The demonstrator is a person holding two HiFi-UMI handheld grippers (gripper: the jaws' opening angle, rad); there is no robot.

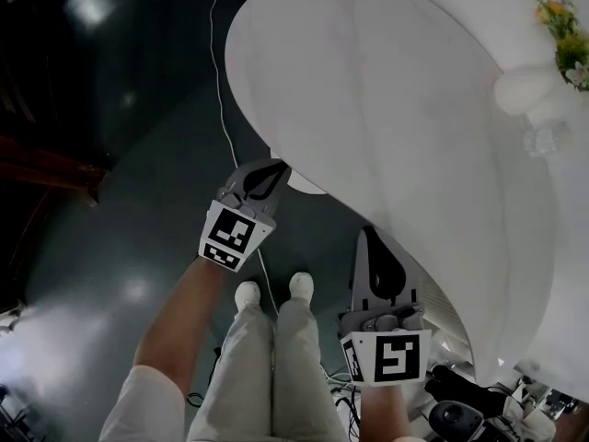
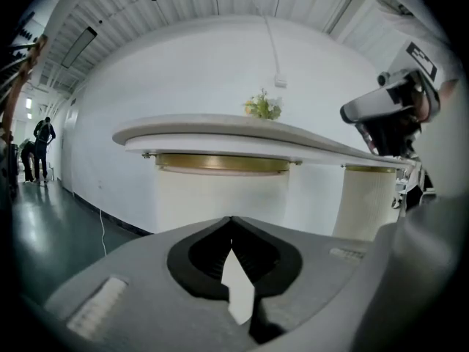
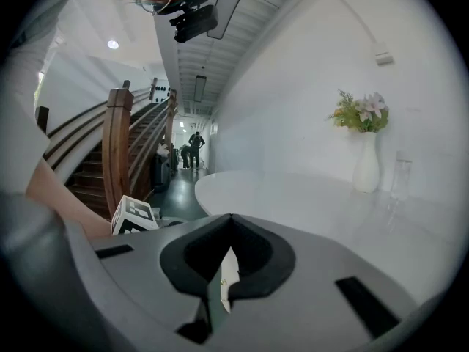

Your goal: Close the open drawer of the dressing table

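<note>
The white dressing table [image 1: 368, 90] fills the upper right of the head view, its curved edge running down toward me. A small white rounded part [image 1: 308, 185] pokes out from under that edge. My left gripper [image 1: 270, 168] is shut and empty, its tips just short of that part. Seen from the left gripper [image 2: 231, 220], the table top [image 2: 242, 134] sits higher up, over a gold-rimmed band [image 2: 223, 164] and white pedestals [image 2: 220, 200]; I cannot tell a drawer apart. My right gripper [image 1: 370, 236] is shut and empty beside the table edge, and the right gripper [image 3: 231, 218] looks along the top.
A white vase with flowers [image 1: 529, 88] and a clear glass [image 1: 546, 139] stand at the table's far right. A white cable [image 1: 221, 81] trails over the dark floor. My shoes [image 1: 247, 294] are near the table. A wooden staircase [image 3: 110, 160] rises on the left.
</note>
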